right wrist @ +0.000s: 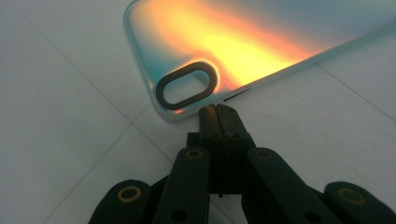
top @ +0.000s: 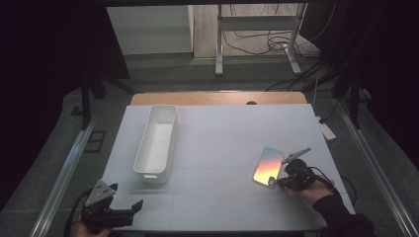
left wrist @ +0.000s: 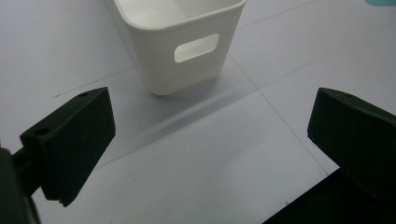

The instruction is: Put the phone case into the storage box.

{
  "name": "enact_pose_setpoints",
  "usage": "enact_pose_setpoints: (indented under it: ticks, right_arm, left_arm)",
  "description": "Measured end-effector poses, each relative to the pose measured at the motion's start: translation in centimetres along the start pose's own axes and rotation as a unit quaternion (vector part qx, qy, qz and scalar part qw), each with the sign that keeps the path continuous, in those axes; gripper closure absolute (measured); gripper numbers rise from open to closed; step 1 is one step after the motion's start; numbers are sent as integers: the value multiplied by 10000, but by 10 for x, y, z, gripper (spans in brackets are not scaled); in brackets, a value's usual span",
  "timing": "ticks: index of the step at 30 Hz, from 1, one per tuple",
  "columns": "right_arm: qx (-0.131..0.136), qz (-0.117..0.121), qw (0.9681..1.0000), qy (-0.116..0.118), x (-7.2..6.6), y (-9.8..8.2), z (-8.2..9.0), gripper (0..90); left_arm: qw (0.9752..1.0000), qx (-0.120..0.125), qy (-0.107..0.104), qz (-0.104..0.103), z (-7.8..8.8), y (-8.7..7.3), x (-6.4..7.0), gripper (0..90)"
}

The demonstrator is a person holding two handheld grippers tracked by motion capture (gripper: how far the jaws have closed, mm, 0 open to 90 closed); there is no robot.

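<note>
A glossy phone case (top: 268,165) with an orange-to-teal sheen lies flat on the right of the white table (top: 222,143). In the right gripper view the phone case (right wrist: 243,42) shows an oval camera cutout at its near corner. My right gripper (top: 277,181) is shut, and its joined tips (right wrist: 217,111) rest against the case's near edge beside the cutout. Nothing shows between the jaws. My left gripper (top: 127,196) hovers at the table's front left corner. In its own view the left gripper (left wrist: 212,107) stands open and holds nothing.
A long white bin (top: 157,143) lies left of centre, running away from me. The bin's near end wall (left wrist: 187,51) with a handle slot faces the left gripper. A metal stand and cables (top: 276,44) sit on the floor beyond the table.
</note>
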State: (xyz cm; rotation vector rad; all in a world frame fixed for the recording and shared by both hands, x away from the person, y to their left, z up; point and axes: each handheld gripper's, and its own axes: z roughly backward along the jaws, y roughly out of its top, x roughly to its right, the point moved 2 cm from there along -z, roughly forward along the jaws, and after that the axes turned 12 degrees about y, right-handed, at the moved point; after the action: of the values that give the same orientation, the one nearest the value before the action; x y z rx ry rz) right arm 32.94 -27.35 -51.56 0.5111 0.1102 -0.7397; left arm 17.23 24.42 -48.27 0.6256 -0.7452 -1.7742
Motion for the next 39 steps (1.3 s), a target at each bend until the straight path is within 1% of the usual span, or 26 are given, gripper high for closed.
enact_pose_setpoints:
  ticks: [2, 3, 4, 6, 7, 13, 16, 20, 24, 25, 33, 38, 39]
  right_arm:
    - [-9, 26, 10000, 12, -3, 2, -2, 892]
    - [-12, 48, 10000, 63, -4, 4, -4, 892]
    - [-25, 101, 9999, 56, -6, 6, -6, 892]
    - [-16, 100, 9999, 84, -7, 7, -7, 892]
    - [-11, 126, 9998, 125, -9, 8, -8, 892]
    - [-19, 241, 9996, 172, -15, 15, -15, 892]
    - [-15, 276, 9993, 236, -17, 18, -17, 892]
    - [-5, 390, 9989, 262, -20, 25, -22, 892]
    - [14, 406, 9987, 295, -21, 31, -25, 892]
    - [30, 441, 9986, 298, -22, 34, -28, 892]
    - [57, 522, 9981, 317, -24, 45, -35, 892]
    - [98, 521, 9980, 336, -24, 50, -38, 892]
    - [113, 490, 9981, 369, -24, 53, -39, 892]
  left_arm:
    - [10000, -6, -2, -1, 0, 0, 0, 15]
    - [10000, -9, -3, -4, 0, 0, 0, 15]
    - [10000, -9, -2, -3, 0, 0, 0, 14]
    - [10000, -12, -3, -3, 0, 0, 0, 14]
    - [10000, -13, -5, -3, 0, 0, 0, 15]
    - [10000, -23, -7, -8, -1, 0, 0, 15]
    - [10000, -32, -14, -2, -1, 0, 0, 15]
    - [10000, -41, -8, -17, -1, 1, 0, 15]
    - [10000, -45, -11, -20, -1, 1, 0, 15]
    - [10000, -46, -11, -21, -1, 1, 0, 15]
    - [10000, -43, -17, -22, -1, 1, 0, 16]
    - [10000, -43, -19, -25, -1, 1, 0, 16]
    - [10000, -42, -18, -25, -1, 1, 0, 16]
